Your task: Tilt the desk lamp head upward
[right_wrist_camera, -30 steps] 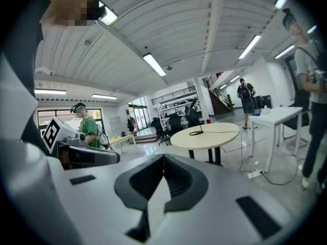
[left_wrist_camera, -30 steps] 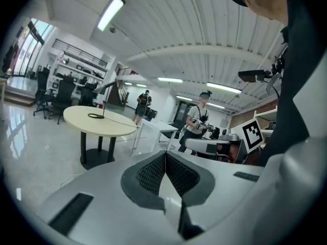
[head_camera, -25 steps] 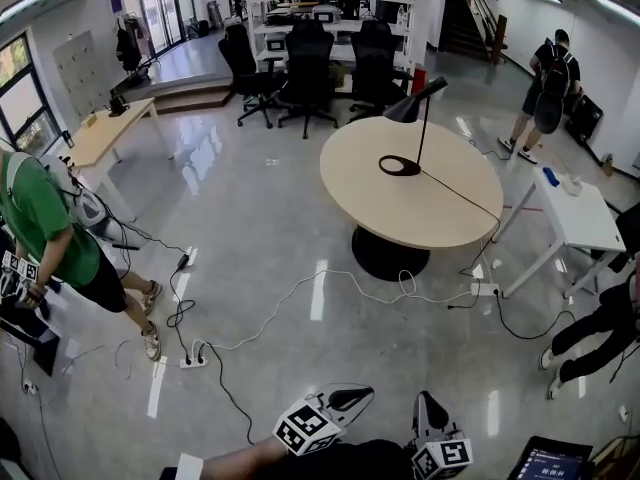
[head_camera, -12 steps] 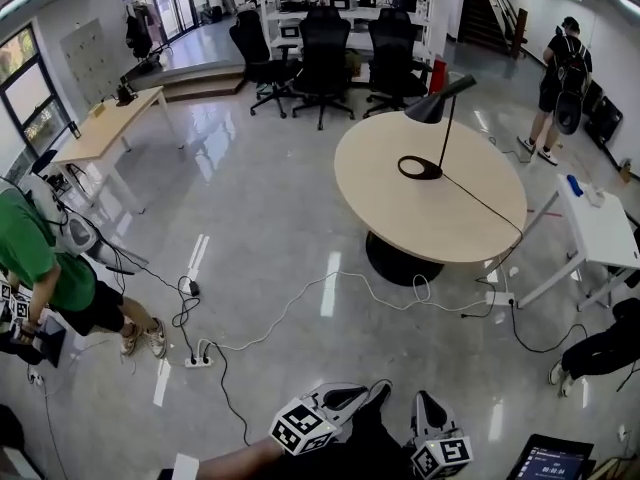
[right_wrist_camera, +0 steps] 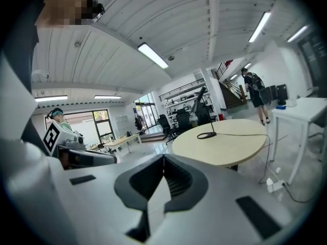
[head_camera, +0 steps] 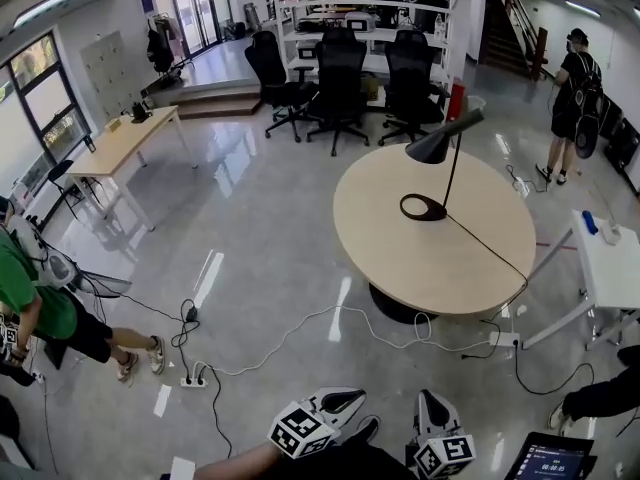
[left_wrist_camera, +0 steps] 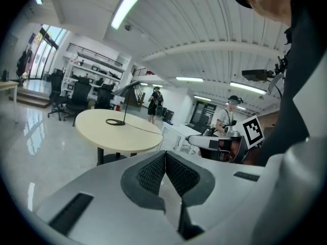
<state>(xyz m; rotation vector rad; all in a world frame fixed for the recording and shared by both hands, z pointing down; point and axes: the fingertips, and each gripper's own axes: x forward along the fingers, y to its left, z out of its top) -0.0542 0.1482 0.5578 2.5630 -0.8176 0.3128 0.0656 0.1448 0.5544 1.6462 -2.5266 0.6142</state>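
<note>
The left tool [head_camera: 343,400] and right tool [head_camera: 430,409] are both closed and empty, side by side above the floor [head_camera: 270,258], well apart from the round desk [head_camera: 420,263]. The lamp [head_camera: 433,149] stands on the desk's far part, its head slanting down.

Open floor [head_camera: 270,218], crossed by a white cable [head_camera: 300,318], reaches the round table [head_camera: 400,258] bearing the desk lamp [head_camera: 433,149].

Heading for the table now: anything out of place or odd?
The lamp stands upright on the round table and looks intact. Only oddity: a loose white cable snaking across the floor before the table, a possible trip hazard.
</note>
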